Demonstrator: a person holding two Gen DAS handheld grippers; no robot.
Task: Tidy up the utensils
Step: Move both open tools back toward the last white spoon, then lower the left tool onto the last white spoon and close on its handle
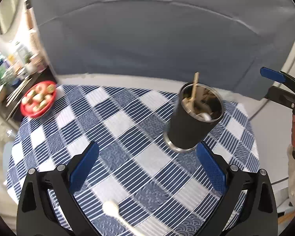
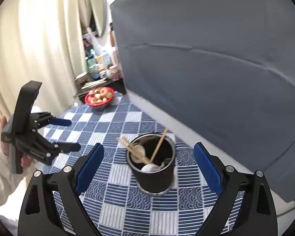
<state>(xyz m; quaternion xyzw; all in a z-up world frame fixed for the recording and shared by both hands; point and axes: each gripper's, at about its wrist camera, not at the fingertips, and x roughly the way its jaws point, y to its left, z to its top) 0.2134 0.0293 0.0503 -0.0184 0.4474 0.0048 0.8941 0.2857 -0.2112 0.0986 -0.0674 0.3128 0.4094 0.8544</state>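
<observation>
Both jaws released, empty. Black metal utensil cup (image 2: 154, 169) ahead between right gripper (image 2: 148, 167) fingers; white spoon (image 1: 116, 212) lies between left gripper (image 1: 147, 164) fingers.

cup (image 2: 154, 179) black | tablecloth (image 1: 127, 157) blue-white check | bowl (image 2: 99, 96) red | claw pads (image 1: 84, 166) blue

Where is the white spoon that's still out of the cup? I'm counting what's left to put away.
In the left wrist view, the white spoon lies on the checked tablecloth between the open left gripper's fingers, nearer the camera than the black cup.
</observation>
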